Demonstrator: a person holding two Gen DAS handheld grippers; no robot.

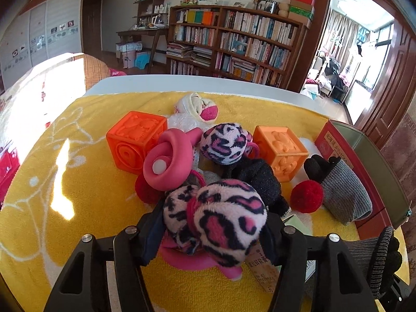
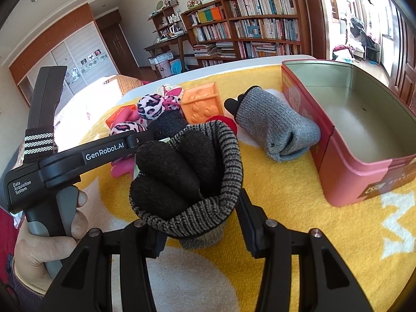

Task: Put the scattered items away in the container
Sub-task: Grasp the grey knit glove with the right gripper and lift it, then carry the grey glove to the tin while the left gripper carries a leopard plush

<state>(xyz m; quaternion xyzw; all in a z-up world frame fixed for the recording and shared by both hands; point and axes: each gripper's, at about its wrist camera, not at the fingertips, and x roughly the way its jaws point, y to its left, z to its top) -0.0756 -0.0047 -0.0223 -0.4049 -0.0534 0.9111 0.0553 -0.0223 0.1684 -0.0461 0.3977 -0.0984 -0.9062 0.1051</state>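
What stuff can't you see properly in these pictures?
- Left wrist view: the leopard plush in the left gripper hides what lies beneath it.
- Left wrist view: the red tin is cut off by the edge.
- Right wrist view: the grey-and-black glove in the right gripper hides the toys behind it.

"GenRobot.AI" is printed in white on the black arm of the left hand-held gripper (image 2: 145, 140), as seen from the right wrist view. "Data Acquisition System" is printed in small white letters on the black body of the same device, above its grey handle. Pale East Asian characters are carried on the red side of the tin box (image 1: 335, 143) in the left wrist view, but they cannot be read with certainty. Printed characters are also borne by a paper tag (image 1: 262, 267) beneath the plush toy, too blurred to be read.
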